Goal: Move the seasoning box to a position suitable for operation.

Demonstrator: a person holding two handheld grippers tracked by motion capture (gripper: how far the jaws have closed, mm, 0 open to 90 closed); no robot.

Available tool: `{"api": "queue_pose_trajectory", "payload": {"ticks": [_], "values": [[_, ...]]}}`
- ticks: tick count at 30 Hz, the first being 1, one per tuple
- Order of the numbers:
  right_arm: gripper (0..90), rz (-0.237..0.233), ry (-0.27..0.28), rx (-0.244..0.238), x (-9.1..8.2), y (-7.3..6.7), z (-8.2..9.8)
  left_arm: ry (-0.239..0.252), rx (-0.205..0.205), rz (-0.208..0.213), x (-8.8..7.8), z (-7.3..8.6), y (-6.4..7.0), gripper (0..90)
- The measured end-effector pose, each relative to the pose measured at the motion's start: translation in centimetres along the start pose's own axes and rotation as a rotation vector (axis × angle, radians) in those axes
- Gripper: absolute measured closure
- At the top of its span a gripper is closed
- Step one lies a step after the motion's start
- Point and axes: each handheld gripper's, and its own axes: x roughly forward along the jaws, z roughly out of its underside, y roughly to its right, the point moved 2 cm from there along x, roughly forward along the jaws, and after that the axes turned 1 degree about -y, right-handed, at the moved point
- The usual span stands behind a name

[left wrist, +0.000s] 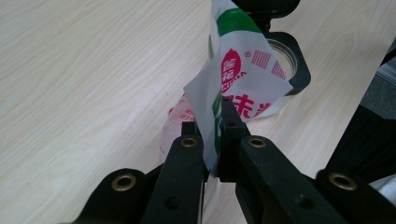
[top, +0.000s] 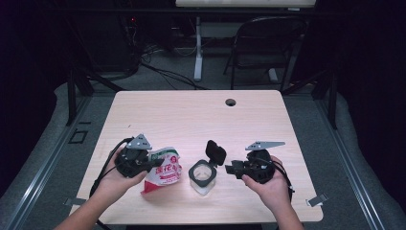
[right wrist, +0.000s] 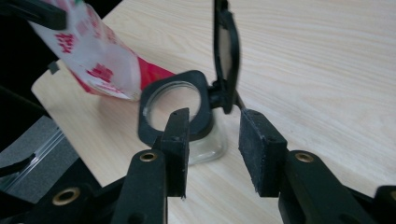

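Pouring step judged in hand: red-and-white pouch (top: 163, 171) is pinched by clenched left gripper (left wrist: 211, 128), lying at 9 o'clock of glass jar (top: 203, 180) w/ hinged lid (top: 216, 152) up; right gripper (right wrist: 212, 149) is held released beside jar; next, pouch mouth to be tipped over jar opening.

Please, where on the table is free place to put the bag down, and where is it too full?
Free: the whole far half of the table, from the cable hole down to the grippers, and both side strips. Crowded: the near middle, where the bag in the left gripper hangs beside the open jar, with the right gripper close on the jar's other side.
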Motion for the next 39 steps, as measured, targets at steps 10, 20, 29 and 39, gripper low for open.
{"api": "queue_pose_trajectory", "payload": {"ticks": [10, 20, 29, 39], "values": [[67.1, -0.06, -0.011, -0.074, 0.0, -2.8, -1.3, 0.007, -0.034, 0.018, 0.2, 1.6, -0.2, 90.0], [66.8, -0.102, -0.063, -0.116, 2.1, -4.8, -1.7, 0.011, -0.03, 0.066, 1.0, 1.3, 0.6, 90.0], [66.6, -0.127, -0.105, -0.138, 4.0, -5.5, -1.9, 0.006, -0.015, 0.083, 1.9, 0.8, 1.4, 90.0], [66.2, -0.163, -0.136, -0.149, 5.4, -6.3, -2.2, 0.007, -0.009, 0.086, 2.2, 0.7, 1.7, 90.0]]}}
